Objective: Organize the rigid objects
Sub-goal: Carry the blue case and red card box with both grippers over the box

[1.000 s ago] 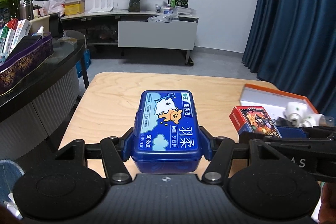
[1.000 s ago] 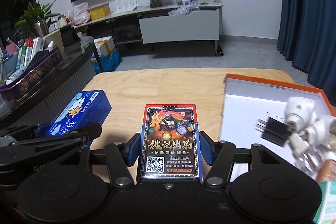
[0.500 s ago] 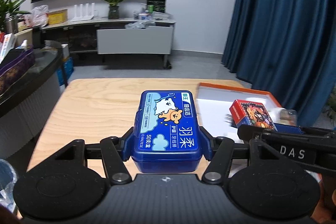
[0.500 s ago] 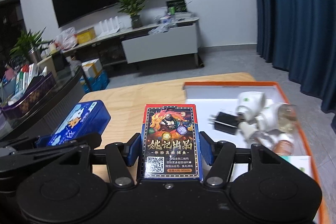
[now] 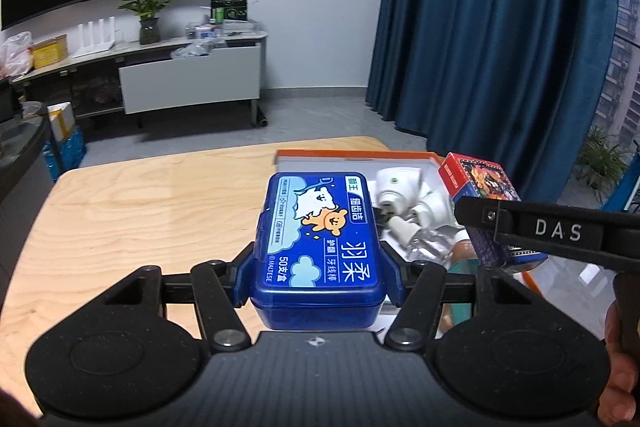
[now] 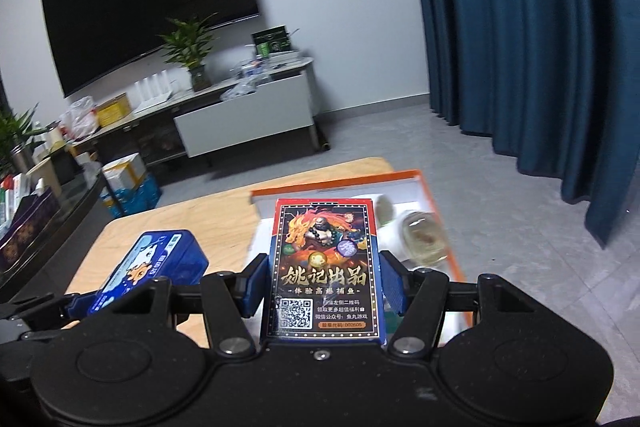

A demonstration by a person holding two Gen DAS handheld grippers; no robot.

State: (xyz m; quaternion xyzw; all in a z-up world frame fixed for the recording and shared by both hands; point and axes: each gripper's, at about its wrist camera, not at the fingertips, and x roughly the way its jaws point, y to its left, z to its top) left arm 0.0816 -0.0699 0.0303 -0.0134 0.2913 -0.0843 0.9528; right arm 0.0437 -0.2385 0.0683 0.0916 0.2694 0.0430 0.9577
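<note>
My left gripper (image 5: 318, 277) is shut on a blue plastic floss-pick box (image 5: 318, 231) and holds it above the wooden table (image 5: 140, 211), at the left edge of the orange-rimmed white tray (image 5: 352, 155). My right gripper (image 6: 325, 285) is shut on a red and blue playing-card box (image 6: 324, 267) and holds it over the tray (image 6: 424, 183). The card box also shows in the left wrist view (image 5: 480, 187), and the blue box in the right wrist view (image 6: 152, 267).
The tray holds white plug adapters (image 5: 396, 187), a small glass bottle (image 6: 424, 237) and other small items. Blue curtains (image 5: 500, 27) hang at the right. A TV cabinet (image 5: 188, 79) stands at the far wall.
Both grippers have swung to the right with their boxes. The tray has come from the right side to directly ahead, with the card box now over it.
</note>
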